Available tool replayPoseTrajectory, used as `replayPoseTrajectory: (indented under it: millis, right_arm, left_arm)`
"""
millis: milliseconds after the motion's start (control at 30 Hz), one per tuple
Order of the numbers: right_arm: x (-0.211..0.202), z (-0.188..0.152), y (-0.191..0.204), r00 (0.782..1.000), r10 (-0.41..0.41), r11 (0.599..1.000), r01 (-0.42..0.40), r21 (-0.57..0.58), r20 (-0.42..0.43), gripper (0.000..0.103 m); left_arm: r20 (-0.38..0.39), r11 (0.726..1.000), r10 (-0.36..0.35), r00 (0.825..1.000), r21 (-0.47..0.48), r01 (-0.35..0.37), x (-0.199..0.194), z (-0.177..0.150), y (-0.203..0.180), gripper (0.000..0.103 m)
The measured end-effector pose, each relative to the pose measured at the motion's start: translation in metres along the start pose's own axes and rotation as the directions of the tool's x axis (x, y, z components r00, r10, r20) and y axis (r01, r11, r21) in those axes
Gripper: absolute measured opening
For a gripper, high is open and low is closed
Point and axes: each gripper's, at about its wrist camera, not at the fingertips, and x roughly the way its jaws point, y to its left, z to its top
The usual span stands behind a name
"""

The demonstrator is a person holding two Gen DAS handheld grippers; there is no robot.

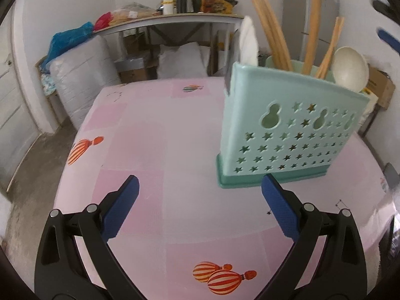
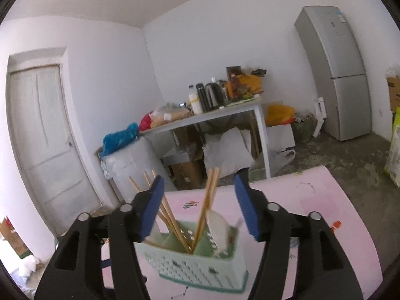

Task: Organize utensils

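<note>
A mint-green utensil holder [image 1: 282, 130] with star cut-outs stands upright on the pink table [image 1: 155, 135]. It holds several wooden chopsticks [image 1: 272, 32], a cream spoon [image 1: 350, 68] and a white spoon [image 1: 248, 41]. My left gripper [image 1: 200, 182] is open and empty, low over the table just in front and left of the holder. In the right wrist view, my right gripper [image 2: 200, 182] is open and empty above the holder [image 2: 197, 262], with the chopsticks [image 2: 208, 200] and a spoon [image 2: 220, 230] standing up between its fingers.
The pink cloth has hot-air balloon prints [image 1: 222, 275]. Beyond the table stand a cluttered side table [image 2: 212, 115] with bottles and bags, a white door [image 2: 42, 145] at left and a grey fridge [image 2: 337, 75] at right. The table's far edge [image 1: 160, 81] drops to a concrete floor.
</note>
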Motion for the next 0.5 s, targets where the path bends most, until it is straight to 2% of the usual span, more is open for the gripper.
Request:
replayPoseTrajectory:
  millis: [67, 167, 233, 300, 500]
  right_arm:
    - [-0.014, -0.008, -0.014, 1.000, -0.001, 0.999, 0.001, 0.047, -0.004, 0.065]
    - [-0.011, -0.031, -0.041, 0.995, 0.038, 0.988, -0.024, 0.154, -0.091, 0.067]
    - [0.005, -0.047, -0.058, 0.980, 0.099, 0.970, -0.057, 0.236, -0.170, 0.067]
    - [0.019, -0.058, -0.067, 0.968, 0.140, 0.956, -0.078, 0.281, -0.208, 0.067]
    - [0.060, -0.082, -0.086, 0.929, 0.260, 0.906, -0.141, 0.398, -0.262, 0.067]
  left_arm:
    - [0.014, 0.999, -0.041, 0.999, 0.015, 0.040, 0.001, 0.002, 0.001, 0.094]
    - [0.037, 0.993, -0.116, 0.993, 0.040, 0.115, 0.004, 0.007, 0.001, 0.094]
    - [0.048, 0.986, -0.161, 0.986, 0.053, 0.159, 0.007, 0.013, -0.001, 0.094]
    - [0.048, 0.977, -0.206, 0.977, 0.075, 0.202, 0.014, 0.020, -0.005, 0.094]
    - [0.013, 0.950, -0.288, 0.958, 0.134, 0.283, 0.037, 0.035, -0.026, 0.094]
